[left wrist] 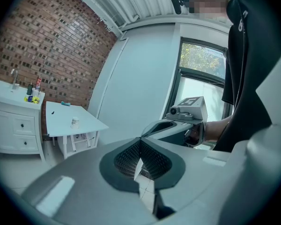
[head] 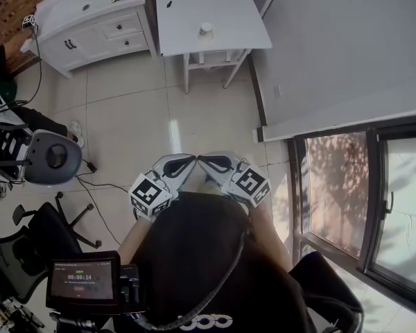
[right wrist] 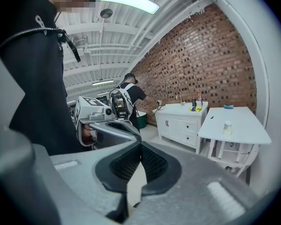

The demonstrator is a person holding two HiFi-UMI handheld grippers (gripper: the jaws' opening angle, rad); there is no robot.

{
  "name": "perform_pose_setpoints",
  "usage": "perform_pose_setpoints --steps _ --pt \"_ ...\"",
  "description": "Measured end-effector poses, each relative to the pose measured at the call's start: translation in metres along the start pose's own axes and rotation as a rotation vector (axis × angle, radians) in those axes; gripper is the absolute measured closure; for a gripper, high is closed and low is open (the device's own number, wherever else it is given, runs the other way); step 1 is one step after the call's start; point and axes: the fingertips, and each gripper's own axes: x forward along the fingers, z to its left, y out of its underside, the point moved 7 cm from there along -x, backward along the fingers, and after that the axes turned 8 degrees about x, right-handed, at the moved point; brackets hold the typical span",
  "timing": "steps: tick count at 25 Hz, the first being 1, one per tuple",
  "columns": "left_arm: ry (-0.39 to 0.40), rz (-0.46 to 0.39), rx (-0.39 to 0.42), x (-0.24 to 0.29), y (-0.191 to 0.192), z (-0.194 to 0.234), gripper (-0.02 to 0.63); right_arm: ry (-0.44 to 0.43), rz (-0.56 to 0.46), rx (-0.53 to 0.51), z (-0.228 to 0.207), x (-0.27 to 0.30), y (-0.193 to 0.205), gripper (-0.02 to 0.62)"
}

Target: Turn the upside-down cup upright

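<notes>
A small white cup [head: 206, 30] stands on the white table [head: 194, 5] at the far end of the room; it is too small to tell which way up it sits. The left gripper view shows the cup [left wrist: 75, 122] far off at the left, and the right gripper view shows the cup [right wrist: 228, 127] at the right. My left gripper [head: 189, 160] and right gripper [head: 203, 160] are held close to the person's body, tips almost touching, both shut and empty. Each one appears in the other's view: the right gripper [left wrist: 166, 124] and the left gripper [right wrist: 113, 124].
A white cabinet [head: 90, 26] with drawers and a sink stands left of the table against a brick wall. A round stool [head: 52, 158], an office chair [head: 38, 234] and floor cables lie to my left. A window [head: 360, 193] is at the right. Another person [right wrist: 129, 100] stands by the cabinet.
</notes>
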Motion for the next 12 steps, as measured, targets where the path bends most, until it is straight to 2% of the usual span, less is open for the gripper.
perform_pose_setpoints --steps 12 --pt "0.001 0.0 -0.005 -0.0025 0.0041 -0.0009 0.591 -0.002 -0.001 0.006 0.0022 0.0018 0.0037 0.603"
